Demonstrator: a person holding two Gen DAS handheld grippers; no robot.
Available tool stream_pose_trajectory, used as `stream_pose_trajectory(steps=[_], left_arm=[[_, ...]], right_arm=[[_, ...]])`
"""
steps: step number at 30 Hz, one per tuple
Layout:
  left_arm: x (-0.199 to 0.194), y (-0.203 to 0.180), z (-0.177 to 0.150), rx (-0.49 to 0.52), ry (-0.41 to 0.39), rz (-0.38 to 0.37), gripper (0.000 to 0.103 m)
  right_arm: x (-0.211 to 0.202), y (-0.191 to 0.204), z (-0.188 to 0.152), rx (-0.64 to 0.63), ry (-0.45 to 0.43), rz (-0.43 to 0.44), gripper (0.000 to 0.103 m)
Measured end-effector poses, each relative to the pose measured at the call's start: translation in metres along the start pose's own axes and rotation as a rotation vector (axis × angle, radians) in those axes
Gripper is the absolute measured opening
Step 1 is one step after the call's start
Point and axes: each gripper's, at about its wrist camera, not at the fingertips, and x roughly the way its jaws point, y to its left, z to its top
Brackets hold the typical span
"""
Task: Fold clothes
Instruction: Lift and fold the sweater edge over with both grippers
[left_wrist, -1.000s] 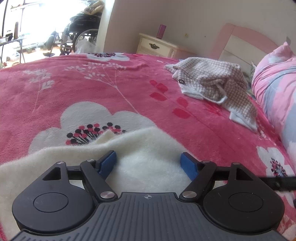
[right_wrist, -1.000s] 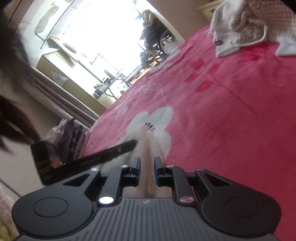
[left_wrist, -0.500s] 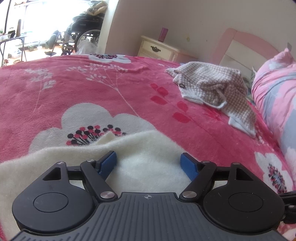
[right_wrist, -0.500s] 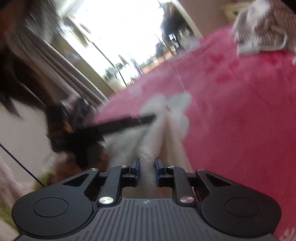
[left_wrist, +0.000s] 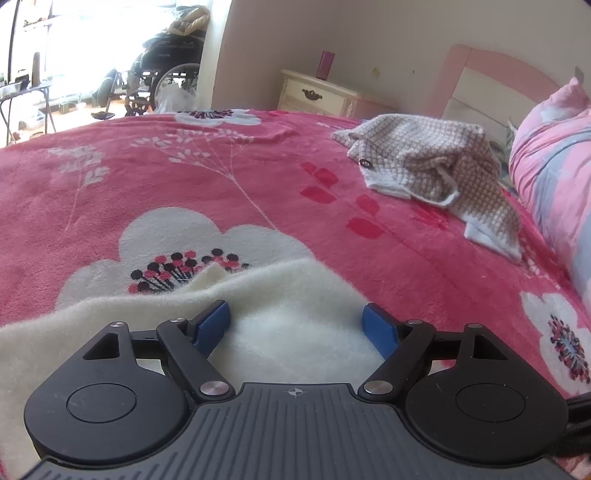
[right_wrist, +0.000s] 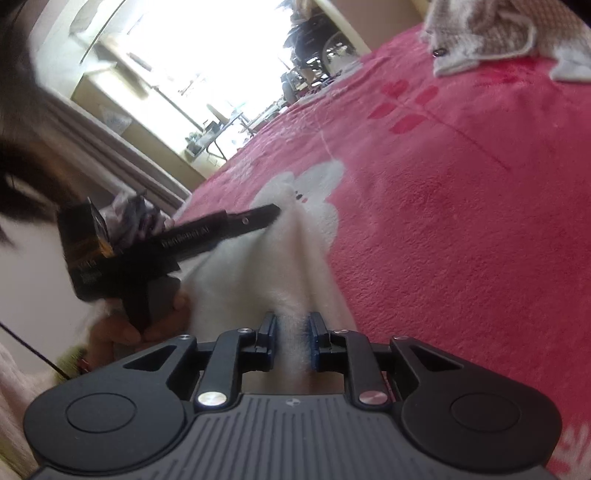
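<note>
A cream fleece garment (left_wrist: 288, 317) lies on the near part of the pink flowered bedspread (left_wrist: 184, 192). My left gripper (left_wrist: 297, 326) is open, its blue pads spread wide just above the fleece. My right gripper (right_wrist: 292, 341) is shut on a pinched ridge of the same fleece (right_wrist: 258, 266), which stretches away from it across the bed. The left gripper's black body (right_wrist: 173, 243) shows from the side in the right wrist view, held by a hand over the fleece. A brown checked garment (left_wrist: 436, 166) lies crumpled far right; it also shows in the right wrist view (right_wrist: 491, 40).
A pink and grey pillow (left_wrist: 554, 184) lies along the right edge by the pink headboard (left_wrist: 491, 81). A cream nightstand (left_wrist: 317, 96) with a pink cup stands behind the bed. A wheelchair (left_wrist: 162, 77) stands in the bright far-left doorway.
My right gripper has swung with the fleece in it, and the fleece now stretches longer in front of it. The left gripper has stayed open and tilted up slightly over the fleece.
</note>
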Motion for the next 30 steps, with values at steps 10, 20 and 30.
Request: stream_pose_trajectory(steps=[10, 20, 30], left_arm=[[-0.008, 0.008, 0.005, -0.035, -0.013, -0.015, 0.078], [-0.114, 0.097, 0.004, -0.221, -0.085, 0.079, 0.081], [-0.117, 0.128, -0.058, -0.487, 0.08, 0.024, 0.082]], right_arm=[[-0.014, 0.074, -0.01, -0.298, -0.05, -0.125, 0.017], [-0.005, 0.102, -0.018, -0.385, -0.131, -0.266, 0.004], [0.048, 0.109, -0.037, -0.488, -0.075, -0.306, 0.012]])
